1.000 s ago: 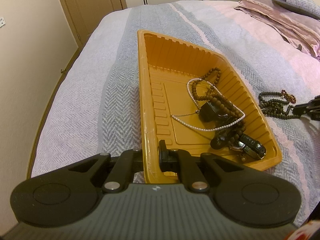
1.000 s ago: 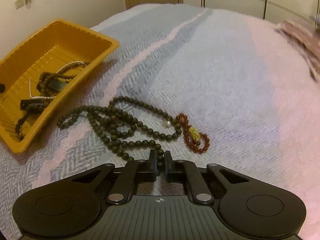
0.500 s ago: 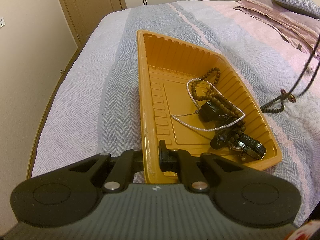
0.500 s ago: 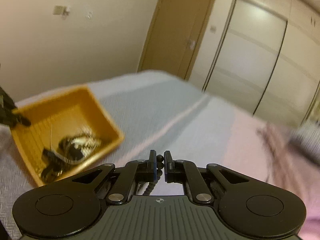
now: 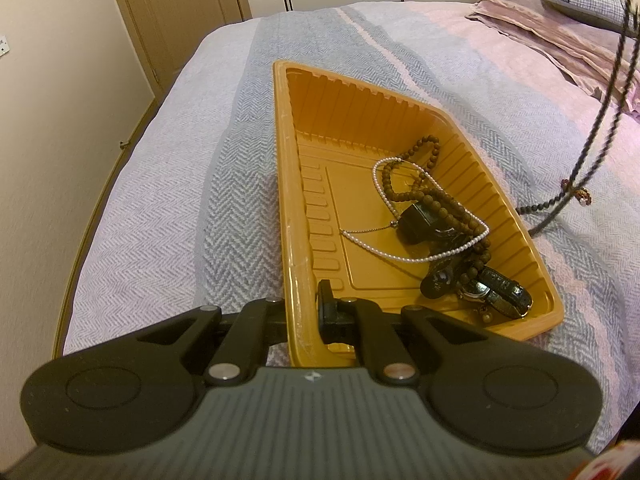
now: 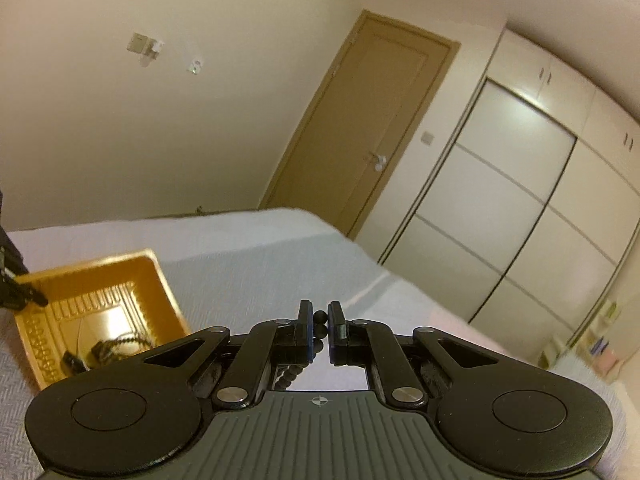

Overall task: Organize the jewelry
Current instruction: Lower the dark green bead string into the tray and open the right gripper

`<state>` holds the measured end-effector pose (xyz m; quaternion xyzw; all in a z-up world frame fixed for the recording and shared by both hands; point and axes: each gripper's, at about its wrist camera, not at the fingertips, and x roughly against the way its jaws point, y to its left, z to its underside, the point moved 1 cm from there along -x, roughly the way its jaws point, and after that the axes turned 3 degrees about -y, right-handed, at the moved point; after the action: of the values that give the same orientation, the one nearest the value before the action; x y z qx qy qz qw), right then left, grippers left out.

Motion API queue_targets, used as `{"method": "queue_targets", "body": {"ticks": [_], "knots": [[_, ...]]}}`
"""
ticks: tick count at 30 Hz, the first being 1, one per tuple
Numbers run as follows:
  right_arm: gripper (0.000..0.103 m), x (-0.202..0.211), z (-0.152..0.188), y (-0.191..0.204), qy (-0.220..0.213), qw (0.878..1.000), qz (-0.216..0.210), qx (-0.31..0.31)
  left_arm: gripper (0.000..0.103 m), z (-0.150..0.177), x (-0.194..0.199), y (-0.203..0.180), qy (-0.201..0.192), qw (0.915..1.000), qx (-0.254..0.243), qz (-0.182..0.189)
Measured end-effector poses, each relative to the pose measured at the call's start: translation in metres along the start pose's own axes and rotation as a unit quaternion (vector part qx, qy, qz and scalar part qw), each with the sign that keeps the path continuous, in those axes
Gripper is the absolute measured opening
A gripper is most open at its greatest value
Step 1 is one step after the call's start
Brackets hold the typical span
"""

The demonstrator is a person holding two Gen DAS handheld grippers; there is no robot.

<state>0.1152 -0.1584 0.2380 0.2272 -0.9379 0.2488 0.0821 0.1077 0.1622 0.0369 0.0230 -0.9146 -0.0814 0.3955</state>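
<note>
The dark bead necklace [image 5: 600, 120] lay in a heap on the bed [image 5: 168, 208] a second ago. Now most of it hangs in the air past the tray's right edge, and only its end with the red beads [image 5: 578, 196] touches the bed. The right gripper [image 6: 319, 320] has gone up high, its fingers [image 6: 306, 328] almost together, pinching the necklace. The left gripper [image 5: 304, 304] has not moved; its fingers [image 5: 326, 300] pinch the near left rim of the orange tray [image 5: 288, 184], which holds more beads and a watch [image 5: 500, 292].
</note>
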Motion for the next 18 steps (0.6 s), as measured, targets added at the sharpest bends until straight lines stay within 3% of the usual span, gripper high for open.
{"method": "queue_targets", "body": {"ticks": [18], "knots": [[0.007, -0.017, -0.068, 0.005, -0.040, 0.997, -0.015, 0.069, 0.006, -0.001, 0.000, 0.001, -0.001, 1.0000, 0.000, 0.002]]}}
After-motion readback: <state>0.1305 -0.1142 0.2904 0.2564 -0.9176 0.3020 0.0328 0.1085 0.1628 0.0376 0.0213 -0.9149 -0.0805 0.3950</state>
